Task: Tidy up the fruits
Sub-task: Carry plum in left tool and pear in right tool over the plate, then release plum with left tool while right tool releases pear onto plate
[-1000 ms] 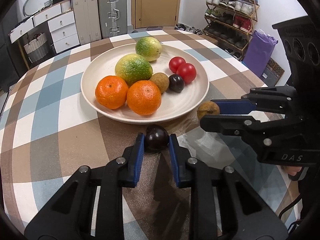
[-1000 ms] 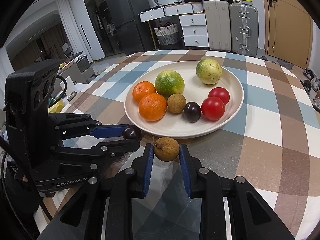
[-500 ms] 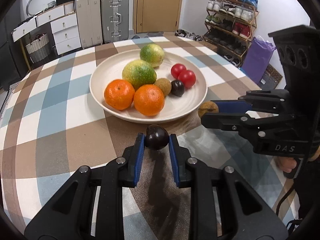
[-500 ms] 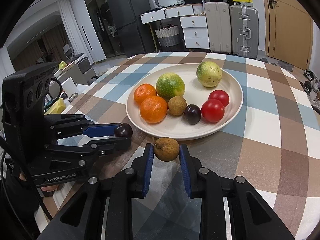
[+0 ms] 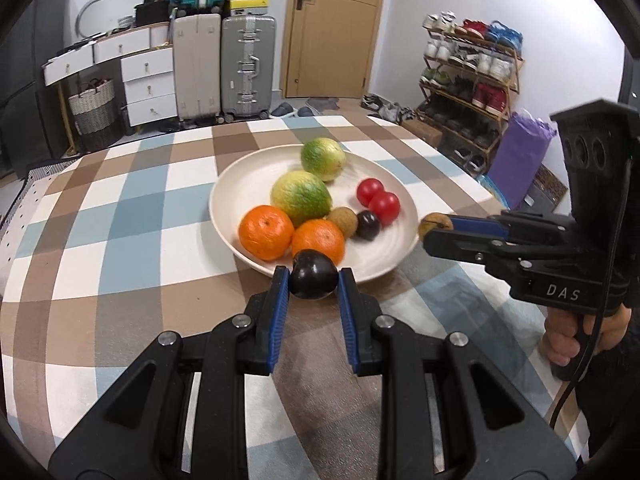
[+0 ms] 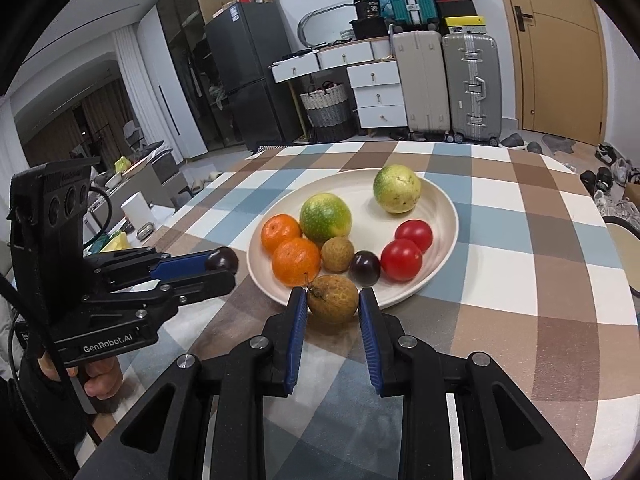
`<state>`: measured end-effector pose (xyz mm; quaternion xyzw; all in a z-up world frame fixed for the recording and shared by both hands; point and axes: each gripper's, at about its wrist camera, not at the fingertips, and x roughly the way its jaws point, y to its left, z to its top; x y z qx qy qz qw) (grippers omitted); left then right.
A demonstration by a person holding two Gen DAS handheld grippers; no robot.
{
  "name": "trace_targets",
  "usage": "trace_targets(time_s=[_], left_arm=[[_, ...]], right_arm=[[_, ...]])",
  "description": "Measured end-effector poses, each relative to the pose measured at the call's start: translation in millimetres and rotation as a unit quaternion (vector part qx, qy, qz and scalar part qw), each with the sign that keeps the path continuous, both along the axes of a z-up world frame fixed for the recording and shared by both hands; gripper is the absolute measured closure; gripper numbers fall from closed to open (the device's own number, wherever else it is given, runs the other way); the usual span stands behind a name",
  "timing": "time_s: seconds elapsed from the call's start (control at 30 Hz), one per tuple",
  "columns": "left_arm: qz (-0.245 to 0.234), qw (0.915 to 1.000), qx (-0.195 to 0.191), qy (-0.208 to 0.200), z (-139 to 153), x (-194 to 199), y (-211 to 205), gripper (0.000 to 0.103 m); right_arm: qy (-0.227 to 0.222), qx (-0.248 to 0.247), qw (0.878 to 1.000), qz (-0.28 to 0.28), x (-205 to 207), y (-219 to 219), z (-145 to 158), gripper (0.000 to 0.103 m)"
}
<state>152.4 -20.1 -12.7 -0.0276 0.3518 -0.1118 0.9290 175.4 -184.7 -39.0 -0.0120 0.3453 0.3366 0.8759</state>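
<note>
Two grippers level at plate rim | left gripper clamps plum | right gripper clamps longan

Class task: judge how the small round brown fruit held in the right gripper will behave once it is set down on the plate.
The round brown rough-skinned fruit will probably roll, having no flat side. Its dry-looking, matte skin suggests little slipping between the right gripper's blue pads. The cream plate's raised rim should likely stop it.

both claws lifted, fruits raised toward plate
</note>
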Motion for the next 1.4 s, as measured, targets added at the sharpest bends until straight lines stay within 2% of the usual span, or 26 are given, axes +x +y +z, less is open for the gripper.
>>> trace_targets(time_s=[0.23, 0.37, 0.83, 1.4], left_arm=[[0.018, 0.9998, -0.011, -0.006, 2.6, 6.4, 10.3, 0.081], [0.025, 0.9997, -0.002, -0.002, 1.1, 15.1, 10.5, 0.081], [0.034, 0.9992, -0.011, -0.016, 15.0, 48.9, 15.5, 0.081], [0.052, 0.9986, -0.002, -0.006, 1.5, 96.1, 25.8, 0.081]], right_arm=[[0.001, 0.003, 1.0, -0.023, 6.9, -4.1, -1.4, 0.076], [0.003, 0.004, 1.0, -0.026, 10.4, -4.0, -0.8, 0.076], [-0.009, -0.004, 0.999, -0.033, 30.4, 8.8, 13.8, 0.076], [-0.014, -0.011, 0.998, -0.053, 56.7, 23.9, 1.0, 0.076]])
